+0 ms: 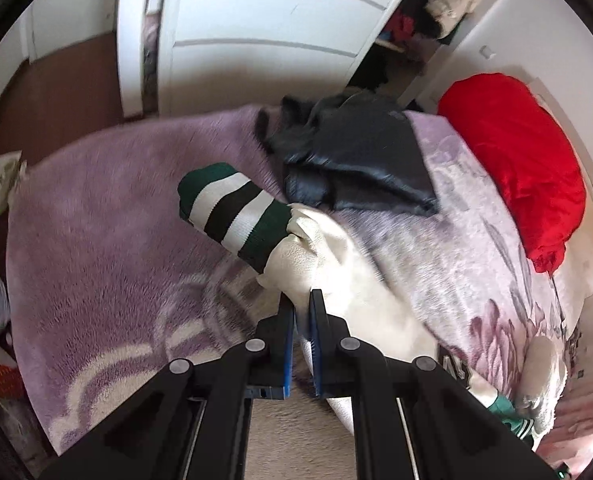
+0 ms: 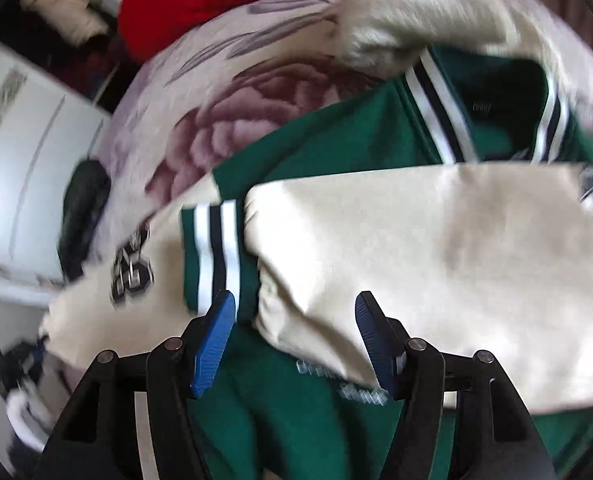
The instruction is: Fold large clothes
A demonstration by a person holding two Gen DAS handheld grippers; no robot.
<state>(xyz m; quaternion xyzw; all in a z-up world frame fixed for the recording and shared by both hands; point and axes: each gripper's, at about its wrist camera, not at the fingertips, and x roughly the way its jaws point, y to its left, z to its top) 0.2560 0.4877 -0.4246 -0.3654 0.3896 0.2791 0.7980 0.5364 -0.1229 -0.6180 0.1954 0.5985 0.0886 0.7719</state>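
My left gripper [image 1: 302, 298] pinched the cream sleeve [image 1: 316, 248] near its striped cuff [image 1: 232, 212]; right gripper [image 2: 294, 308] hovered wide open, empty (keep sleeve taut when laying it across the jacket body [image 2: 336, 140]).

My left gripper [image 1: 302, 300] has matt black plastic arms and ribbed blue pads [image 1: 287, 344]. The cream sleeve [image 1: 316, 256] looks soft and matt, its striped cuff [image 1: 232, 212] rib-knit. The lilac blanket [image 1: 108, 232] is plush and fuzzy. The dark garment [image 1: 356, 152] shines like leather; the red cushion [image 1: 516, 160] looks satiny. The green jacket body [image 2: 328, 140] is smooth matt cloth.
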